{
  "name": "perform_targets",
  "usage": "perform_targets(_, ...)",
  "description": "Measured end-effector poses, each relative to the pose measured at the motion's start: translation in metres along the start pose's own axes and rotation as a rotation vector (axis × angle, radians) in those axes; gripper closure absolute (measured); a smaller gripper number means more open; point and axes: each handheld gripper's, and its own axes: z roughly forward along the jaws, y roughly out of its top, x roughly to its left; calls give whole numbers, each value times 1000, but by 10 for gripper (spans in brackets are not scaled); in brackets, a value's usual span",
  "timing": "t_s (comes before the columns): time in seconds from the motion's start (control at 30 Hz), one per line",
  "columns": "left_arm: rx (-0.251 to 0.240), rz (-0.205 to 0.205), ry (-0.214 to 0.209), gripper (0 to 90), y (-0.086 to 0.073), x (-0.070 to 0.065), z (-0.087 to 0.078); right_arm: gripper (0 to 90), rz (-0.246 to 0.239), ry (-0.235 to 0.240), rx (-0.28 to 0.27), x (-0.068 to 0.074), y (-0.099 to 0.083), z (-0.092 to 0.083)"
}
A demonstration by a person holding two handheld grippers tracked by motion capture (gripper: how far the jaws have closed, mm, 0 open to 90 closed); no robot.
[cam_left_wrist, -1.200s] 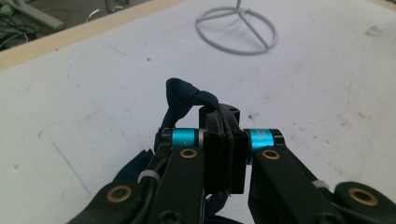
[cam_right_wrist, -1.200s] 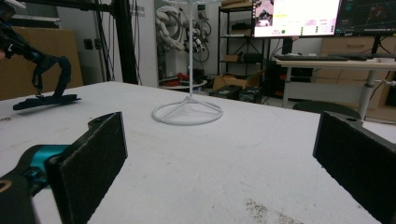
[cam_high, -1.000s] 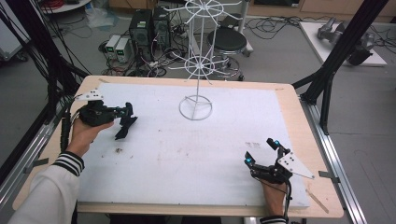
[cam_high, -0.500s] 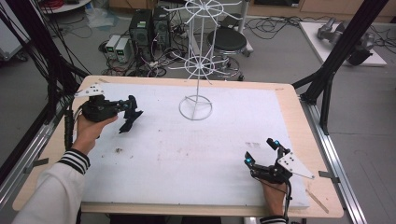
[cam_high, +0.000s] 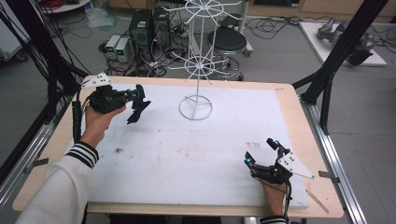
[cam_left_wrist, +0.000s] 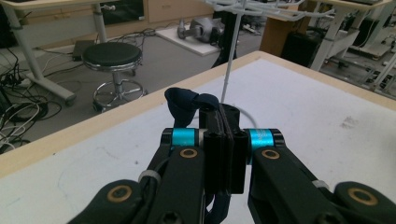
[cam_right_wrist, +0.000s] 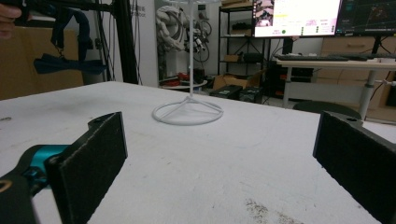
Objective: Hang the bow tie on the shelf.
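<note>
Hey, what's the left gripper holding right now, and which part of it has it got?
The left gripper is shut on a dark blue bow tie, pinching its strap or band; the bow hangs below. The right gripper holds nothing.

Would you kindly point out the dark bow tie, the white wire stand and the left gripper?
dark bow tie (cam_high: 137, 111), high view, on the cloth hanging below the jaws.
white wire stand (cam_high: 195, 108), high view, on its round base ring.
left gripper (cam_left_wrist: 223, 122), left gripper view, at the closed jaw tips.

No legible text (monitor blurred)
</note>
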Motion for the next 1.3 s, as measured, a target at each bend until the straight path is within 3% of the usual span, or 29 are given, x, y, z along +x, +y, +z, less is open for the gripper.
perform_targets(0.3,-9,12,-10,881,12,-9,11,19,-3,0,2,0,0,0)
perform_targets(0.57,-48,3,-24,882,22,-19,23,19,-2,0,1,0,0,0)
perform_targets(1.3,-60,43,-61,881,51,-46,55,19,-12,-1,-7,0,0,0)
